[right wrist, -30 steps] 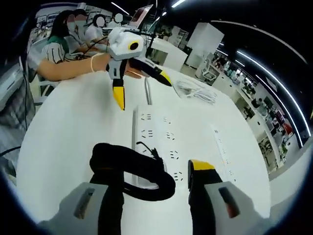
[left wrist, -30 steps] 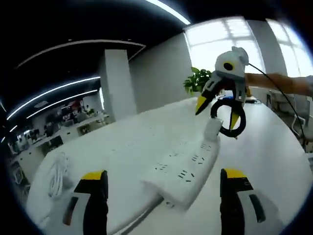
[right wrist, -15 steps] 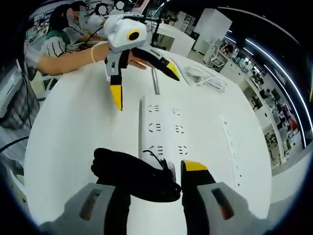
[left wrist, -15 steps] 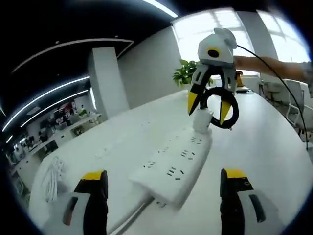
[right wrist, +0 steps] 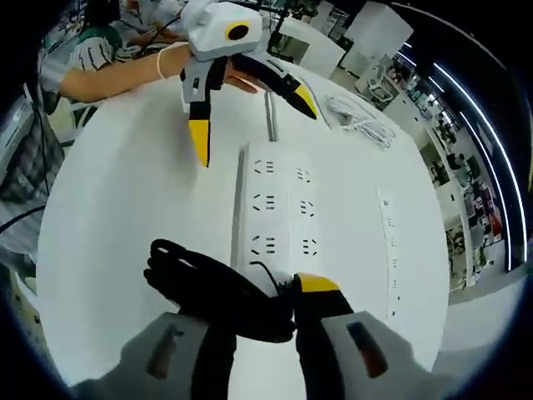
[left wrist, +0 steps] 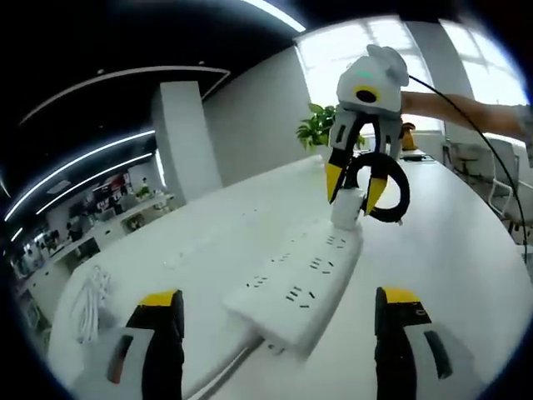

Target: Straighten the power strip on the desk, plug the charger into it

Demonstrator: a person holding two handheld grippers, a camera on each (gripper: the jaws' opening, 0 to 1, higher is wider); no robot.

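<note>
Here the white power strip (left wrist: 301, 279) lies flat on the white desk (left wrist: 466, 275), its socket face up, running away from the left tongs (left wrist: 279, 321), whose yellow-tipped jaws stand wide apart and grasp nothing, one on each side of the strip's near end. A white cable leaves that near end toward the bottom of the left gripper view. At the far end of the strip the right tongs (left wrist: 352, 179) come down from above, clenched on a white charger (left wrist: 346, 208) that stands upright with its base touching the strip's last sockets; a coiled black cord (left wrist: 391, 187) hangs beside the jaws. In the right gripper view the same black cord (right wrist: 212, 287) bunches in front of the right tongs (right wrist: 254, 317), hiding most of the charger, and the power strip (right wrist: 279, 208) stretches ahead toward the spread left tongs (right wrist: 250, 117), held by a person's hand (right wrist: 241, 79). A loose bundle of white cable (right wrist: 362, 121) lies on the desk (right wrist: 125, 200), well apart from the strip.
</note>
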